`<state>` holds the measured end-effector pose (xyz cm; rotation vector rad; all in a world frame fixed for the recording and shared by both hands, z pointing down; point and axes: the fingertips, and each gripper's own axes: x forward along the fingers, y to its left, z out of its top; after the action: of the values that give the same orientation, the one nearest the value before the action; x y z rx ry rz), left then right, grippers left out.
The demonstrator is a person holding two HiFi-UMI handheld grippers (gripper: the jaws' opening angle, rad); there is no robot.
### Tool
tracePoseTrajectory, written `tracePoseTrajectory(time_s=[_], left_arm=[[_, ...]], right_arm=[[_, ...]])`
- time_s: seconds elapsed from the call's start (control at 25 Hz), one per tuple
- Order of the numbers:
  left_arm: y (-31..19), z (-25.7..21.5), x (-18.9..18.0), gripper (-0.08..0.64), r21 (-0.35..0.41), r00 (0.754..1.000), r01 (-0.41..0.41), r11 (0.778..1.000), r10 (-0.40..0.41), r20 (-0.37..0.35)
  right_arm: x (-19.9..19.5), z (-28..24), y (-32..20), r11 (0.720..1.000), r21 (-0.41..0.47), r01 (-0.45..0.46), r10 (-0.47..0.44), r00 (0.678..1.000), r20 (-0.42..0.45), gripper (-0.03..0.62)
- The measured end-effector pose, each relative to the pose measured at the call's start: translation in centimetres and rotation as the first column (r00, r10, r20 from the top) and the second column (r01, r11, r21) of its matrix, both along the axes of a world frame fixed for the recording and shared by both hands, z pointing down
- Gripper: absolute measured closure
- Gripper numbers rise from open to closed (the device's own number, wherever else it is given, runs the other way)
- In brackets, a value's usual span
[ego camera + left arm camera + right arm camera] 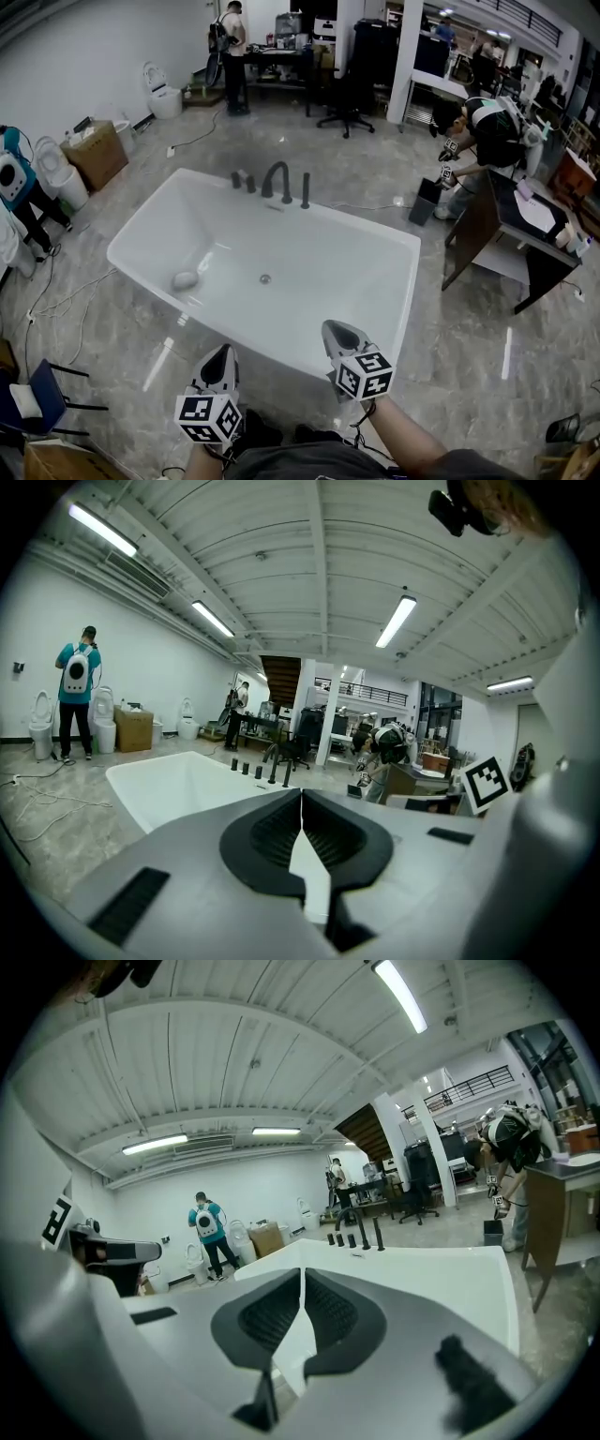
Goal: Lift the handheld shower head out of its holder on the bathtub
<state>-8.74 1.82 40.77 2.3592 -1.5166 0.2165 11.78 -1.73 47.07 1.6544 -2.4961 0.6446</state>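
Plainly upright: shower head (306, 190), long axis vertical, on bathtub rim (361, 228).

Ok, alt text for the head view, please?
A white bathtub stands on a grey floor, black faucet and handheld shower head on its far rim. At its near side, left gripper and right gripper are shut, empty.

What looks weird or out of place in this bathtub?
A small pale rounded lump lies loose on the floor of the bathtub, near its left end and apart from the drain. I can't tell what it is. The black faucet fittings stand upright.
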Motion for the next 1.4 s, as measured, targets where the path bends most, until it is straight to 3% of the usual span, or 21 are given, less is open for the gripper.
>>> tracePoseTrajectory(time_s=[0.24, 0.56, 1.04, 1.4], left_arm=[[-4.2, 0.9, 0.1, 0.543, -0.001, 0.999, -0.047, 0.999, 0.047, -0.012], [-13.4, 2.4, 0.7, 0.545, 0.002, 0.984, -0.179, 0.984, 0.179, -0.024], [-29.6, 1.5, -4.4, 0.545, -0.02, 0.932, -0.36, 0.933, 0.359, -0.037], [-37.5, 3.5, -3.9, 0.545, -0.039, 0.88, -0.474, 0.88, 0.473, -0.044]], right_arm=[[0.3, 0.4, -2.9, 1.0, 0.004, -0.028, 0.028, 0.999, -0.026, 0.563], [1.4, 1.7, -9.0, 0.988, -0.006, -0.156, 0.155, 0.986, -0.067, 0.563], [-4.2, 1.0, -21.4, 0.937, -0.038, -0.348, 0.345, 0.935, -0.078, 0.563], [-5.2, 2.4, -27.4, 0.895, -0.07, -0.44, 0.43, 0.895, -0.121, 0.563]])
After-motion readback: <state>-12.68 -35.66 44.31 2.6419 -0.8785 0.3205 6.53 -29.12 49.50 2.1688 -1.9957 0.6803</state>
